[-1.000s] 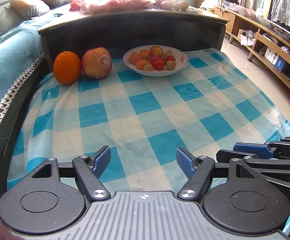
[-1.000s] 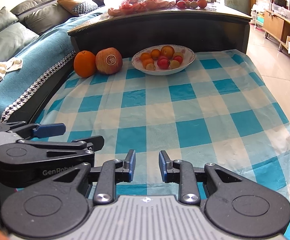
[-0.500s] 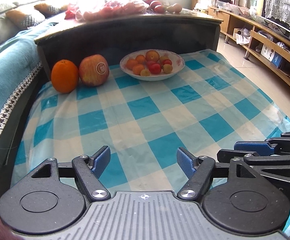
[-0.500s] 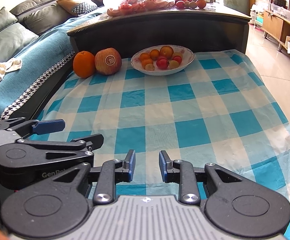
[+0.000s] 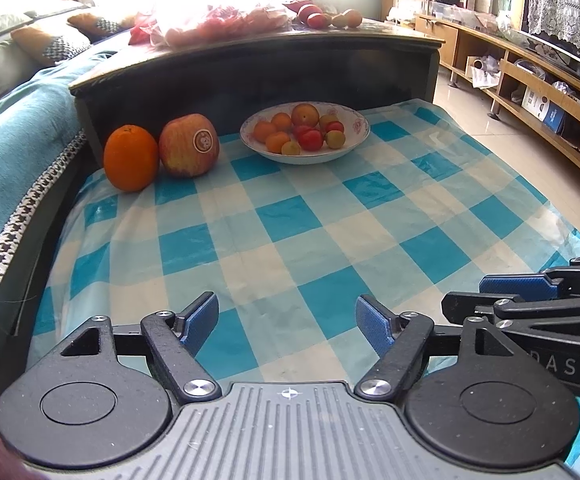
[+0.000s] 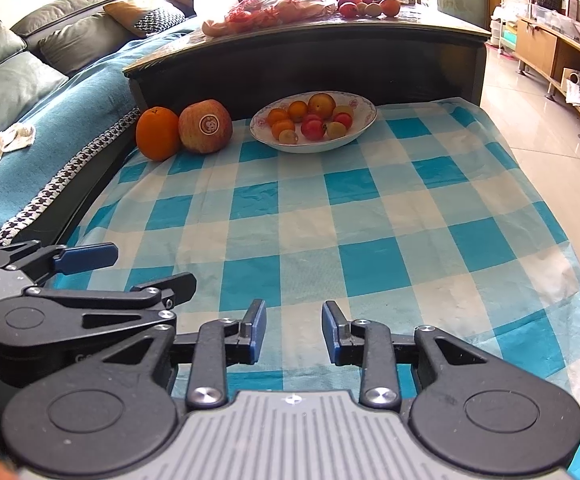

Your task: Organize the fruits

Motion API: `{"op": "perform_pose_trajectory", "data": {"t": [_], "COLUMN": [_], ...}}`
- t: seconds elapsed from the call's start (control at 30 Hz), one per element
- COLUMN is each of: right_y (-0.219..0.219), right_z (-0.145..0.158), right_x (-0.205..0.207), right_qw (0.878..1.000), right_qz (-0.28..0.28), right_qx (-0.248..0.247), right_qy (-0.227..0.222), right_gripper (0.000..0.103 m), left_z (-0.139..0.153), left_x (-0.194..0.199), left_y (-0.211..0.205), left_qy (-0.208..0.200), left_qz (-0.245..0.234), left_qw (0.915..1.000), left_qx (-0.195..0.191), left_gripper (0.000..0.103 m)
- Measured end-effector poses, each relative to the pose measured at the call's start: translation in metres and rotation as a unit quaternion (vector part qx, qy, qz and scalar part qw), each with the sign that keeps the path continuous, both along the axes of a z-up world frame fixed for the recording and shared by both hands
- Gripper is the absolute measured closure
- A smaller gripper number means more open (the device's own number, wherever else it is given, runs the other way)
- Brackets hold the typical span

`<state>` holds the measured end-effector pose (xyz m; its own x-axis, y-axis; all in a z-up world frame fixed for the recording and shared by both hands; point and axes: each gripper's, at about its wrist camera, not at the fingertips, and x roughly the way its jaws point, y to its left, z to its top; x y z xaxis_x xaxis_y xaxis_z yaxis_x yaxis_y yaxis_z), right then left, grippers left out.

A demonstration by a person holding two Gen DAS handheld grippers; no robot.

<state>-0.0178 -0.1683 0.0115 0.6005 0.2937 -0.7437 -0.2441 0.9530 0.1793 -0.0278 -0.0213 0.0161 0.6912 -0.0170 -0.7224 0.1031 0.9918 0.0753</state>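
orange (image 5: pixel 131 158): upper left of the left view, on the checked cloth, touching the apple; round, pebbled skin, likely firm enough for a plain squeeze.
apple (image 5: pixel 189 145): just right of the orange, red-yellow, smooth, round sticker facing the camera.
bowl (image 5: pixel 351 140): upper middle, shallow white china with a flowered rim, holding small orange, red and yellow fruit; apart from the two big fruits.
step in hand: probably the reach toward the loose orange or apple; i'd come in level, straddle the widest part and close gently so it doesn't roll into its neighbour.
left gripper (image 5: pixel 287 319): fingers spread wide, empty, low over the near cloth.
right gripper (image 6: pixel 294 331): fingers parted with a narrower gap, empty; would need opening for big fruit.
cloth (image 6: pixel 374 204): blue-white plastic, slightly wrinkled, covers the bench.
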Motion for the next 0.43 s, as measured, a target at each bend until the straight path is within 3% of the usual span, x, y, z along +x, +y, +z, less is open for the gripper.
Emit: {"op": "perform_pose_trajectory", "data": {"t": [0.43], "right_y": [-0.0020], "right_z": [-0.0013], "right_x": [0.0012], "right_qw": [1.000], "right_qz": [-0.007], "right_qx": [-0.007], "right_qy": [0.004], "right_gripper": [0.066], "left_z": [0.0000], "left_x": [-0.0008], "left_y": [-0.0017], "left_qy": [-0.003], "left_qz": [0.000], "left_qw": [1.0000], "left_qx": [0.007], "left_gripper": [0.020]}}
